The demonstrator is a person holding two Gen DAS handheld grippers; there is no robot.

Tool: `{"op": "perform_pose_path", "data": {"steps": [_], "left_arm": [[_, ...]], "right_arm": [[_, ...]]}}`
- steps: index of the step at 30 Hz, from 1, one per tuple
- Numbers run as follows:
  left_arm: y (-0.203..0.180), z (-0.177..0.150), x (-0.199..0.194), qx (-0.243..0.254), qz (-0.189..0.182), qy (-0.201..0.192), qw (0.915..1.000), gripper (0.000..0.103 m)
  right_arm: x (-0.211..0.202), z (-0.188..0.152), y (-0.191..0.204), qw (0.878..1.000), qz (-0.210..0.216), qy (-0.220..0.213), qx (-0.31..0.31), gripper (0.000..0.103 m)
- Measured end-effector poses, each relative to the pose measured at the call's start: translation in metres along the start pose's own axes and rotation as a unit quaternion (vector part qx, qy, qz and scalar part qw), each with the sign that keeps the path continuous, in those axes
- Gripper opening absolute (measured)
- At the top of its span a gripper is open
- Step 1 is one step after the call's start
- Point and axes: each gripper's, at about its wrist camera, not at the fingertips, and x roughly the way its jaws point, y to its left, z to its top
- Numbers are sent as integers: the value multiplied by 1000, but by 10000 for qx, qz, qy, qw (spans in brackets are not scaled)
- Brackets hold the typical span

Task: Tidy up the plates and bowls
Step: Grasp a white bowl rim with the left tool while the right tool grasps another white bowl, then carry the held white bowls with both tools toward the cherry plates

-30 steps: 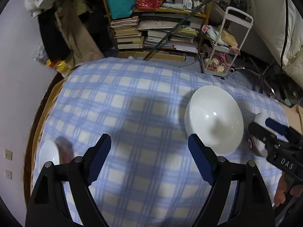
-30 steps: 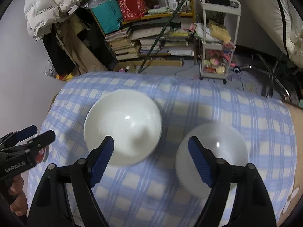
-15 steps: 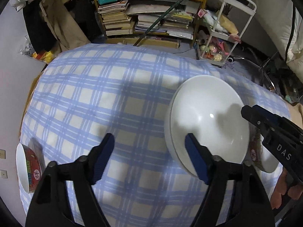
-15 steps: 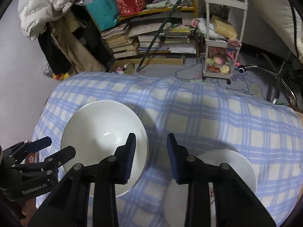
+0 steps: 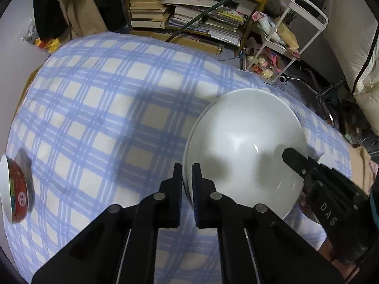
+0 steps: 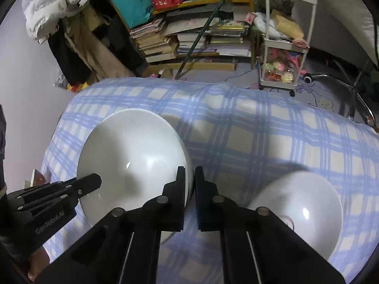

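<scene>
While both claws pinch opposite sides of one rim, the chief risk sits right at the pads. The left gripper (image 5: pixel 187 177) is closing, its jaws drawn in on the near-left edge of the large white bowl (image 5: pixel 244 149), with the rim caught between them. The right gripper (image 6: pixel 189 182) is clamped tight on the same bowl's opposite edge. Each hold is thin: glazed ceramic pinched only at the lip, so the bowl could slip or pivot out if one hand rises faster than the other, or if the two pull apart.

Just right of the large bowl, almost under the right gripper, lies a second white bowl (image 6: pixel 300 210); a tilted or dropped load would likely knock against it. Well to the large bowl's left, at the edge of the checked cloth (image 5: pixel 99 108), stands a small bowl with a red pattern (image 5: pixel 14 189), close enough to the edge that a tug on the cloth might tip it off. The soft, humped cloth gives an unsteady base when the bowl is set down.
</scene>
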Motion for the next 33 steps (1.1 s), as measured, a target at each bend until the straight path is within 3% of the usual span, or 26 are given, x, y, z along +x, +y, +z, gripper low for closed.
{"op": "perform_pose_path", "data": {"steps": [6, 15, 19, 33], "left_arm": [[-4, -15, -21, 233, 80, -168, 9996, 8], [-7, -56, -30, 103, -188, -1, 9998, 8], [-10, -75, -39, -8, -246, -34, 9997, 8], [-35, -138, -60, 356, -270, 78, 9990, 8]], "right_arm": [[-19, -18, 10, 9999, -130, -22, -8, 9], [-51, -48, 14, 9981, -549, -32, -267, 9], [-64, -63, 7, 9984, -545, 49, -171, 9], [-108, -125, -14, 9982, -564, -54, 173, 9]]}}
